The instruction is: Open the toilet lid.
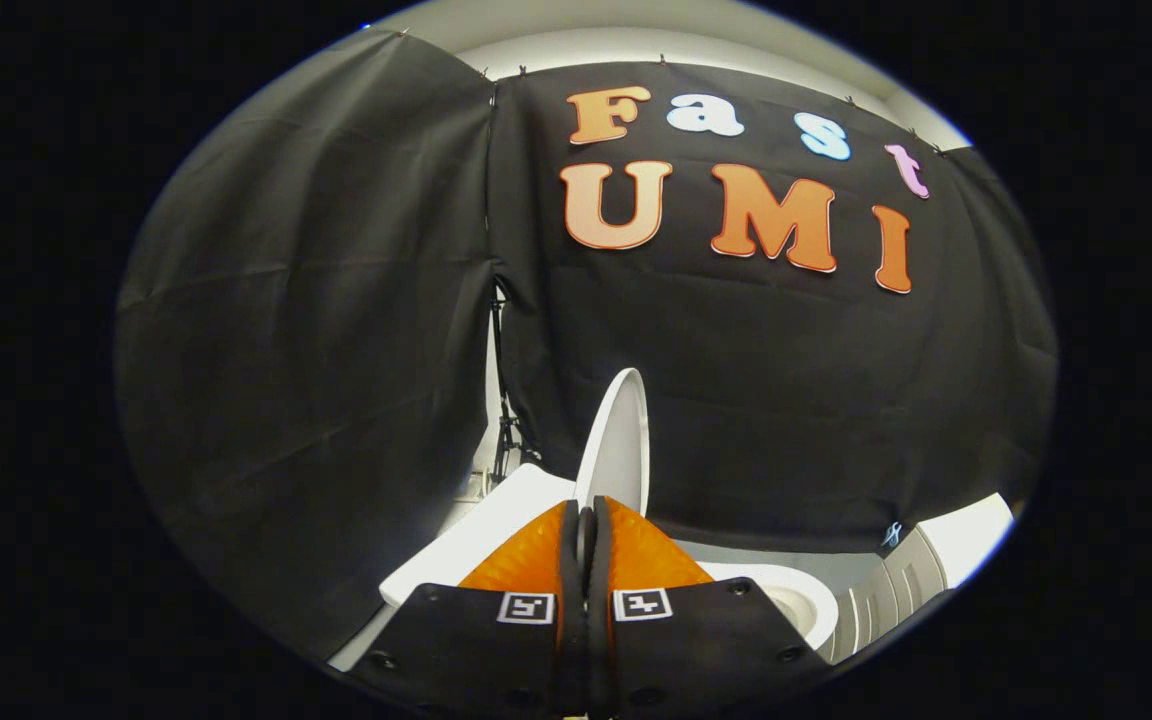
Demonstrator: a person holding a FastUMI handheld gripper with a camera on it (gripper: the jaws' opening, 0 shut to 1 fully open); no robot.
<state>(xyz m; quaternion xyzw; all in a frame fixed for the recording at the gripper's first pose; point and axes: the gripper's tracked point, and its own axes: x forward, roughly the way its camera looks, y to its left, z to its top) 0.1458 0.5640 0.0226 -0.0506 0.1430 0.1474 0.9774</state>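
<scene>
White plastic, one toilet lid [619, 440] standing raised on edge, just beyond the fingertips, leaning back toward the tank [496, 520] and black cloth wall [336, 350]. Looks lifted well clear of the one bowl [796, 600] open below on the right, so probably near done. One gripper [586, 520], two fingers pressed together, clenched on nothing visible, tips right at the lid's lower edge, likely pushing rather than pinching. One white cabinet [936, 560] further right.
</scene>
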